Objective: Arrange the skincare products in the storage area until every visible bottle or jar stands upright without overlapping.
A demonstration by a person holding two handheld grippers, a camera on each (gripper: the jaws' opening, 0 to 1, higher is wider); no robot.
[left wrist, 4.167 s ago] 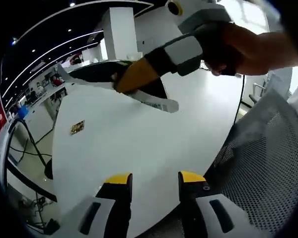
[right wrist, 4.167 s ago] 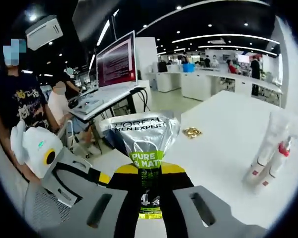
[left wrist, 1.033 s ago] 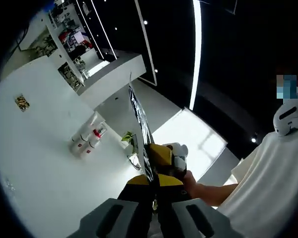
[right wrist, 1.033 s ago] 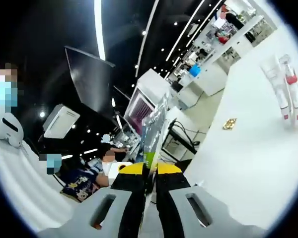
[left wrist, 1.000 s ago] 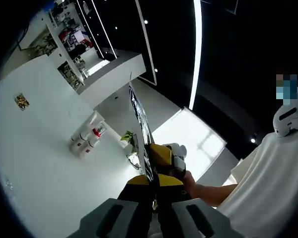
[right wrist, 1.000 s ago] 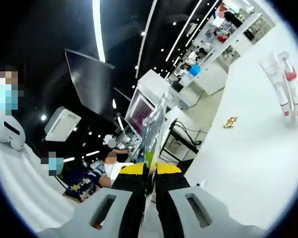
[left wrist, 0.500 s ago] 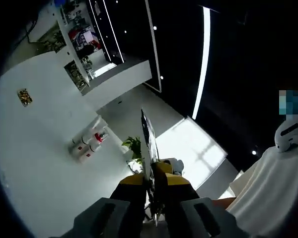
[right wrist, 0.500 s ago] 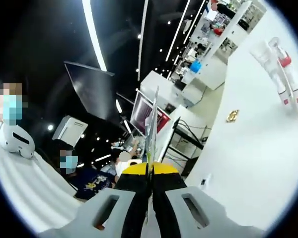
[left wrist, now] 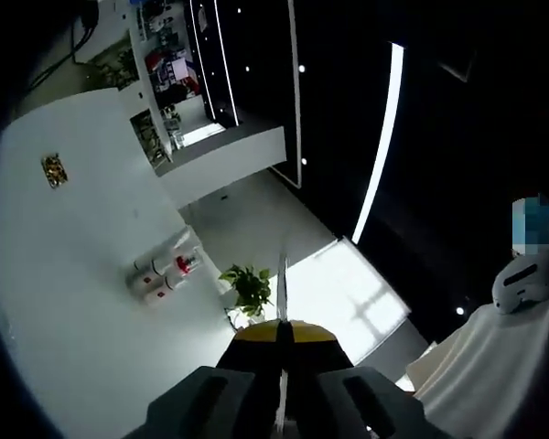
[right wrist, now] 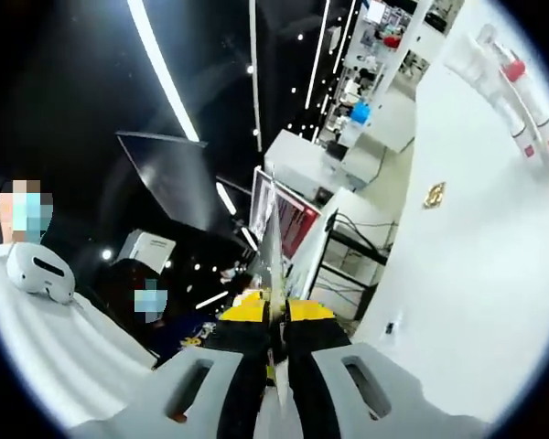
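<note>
A silver L'Oreal tube stands edge-on between my right gripper's yellow-tipped jaws, which are shut on it. In the left gripper view the same tube shows as a thin sliver rising from my left gripper, also shut on it. Both grippers are held up in the air, away from the white table. A small group of white bottles with red caps and labels stands on the table, also seen as the bottles at the upper right of the right gripper view.
A small gold packet lies on the table, seen again as the packet. A potted plant stands past the table's edge. A monitor on a desk and seated people are off to the side. A person in white wears a headset.
Both views have rolled and tilted with the hands. The tube, broader a second ago, now shows edge-on in both. The bottles on the table have not moved.
</note>
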